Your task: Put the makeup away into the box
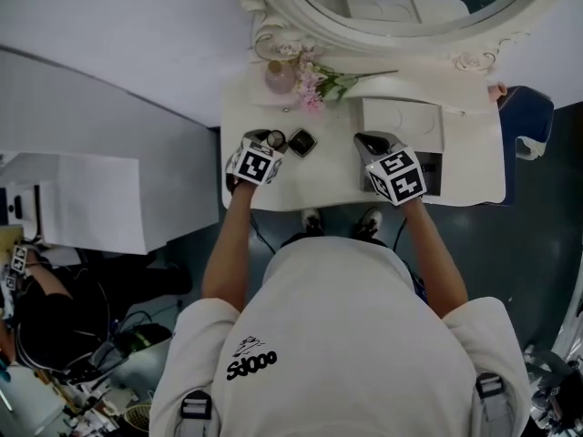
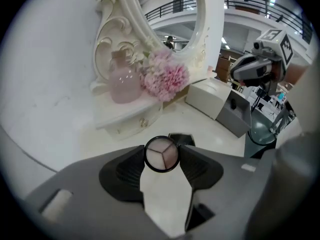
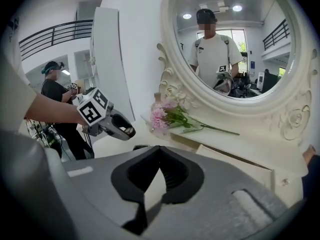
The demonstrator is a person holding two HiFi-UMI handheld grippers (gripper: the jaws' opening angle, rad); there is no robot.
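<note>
The round makeup compact (image 2: 161, 153), a black-rimmed disc with three pale powder wedges, is sitting clamped between the tips of the left gripper (image 2: 162, 156), whose dark pads are pressing on its rim over the glossy white dressing table (image 1: 332, 185), left of the box (image 1: 401, 121). A small square black case (image 1: 301, 142) is lying just beside it, mostly hidden behind the compact in the left gripper view. The right gripper (image 3: 159, 149) is hovering with its jaws closed together on nothing, covering part of the blocky white box, and the carved oval mirror (image 1: 273, 12) is running off the top of the head view.
</note>
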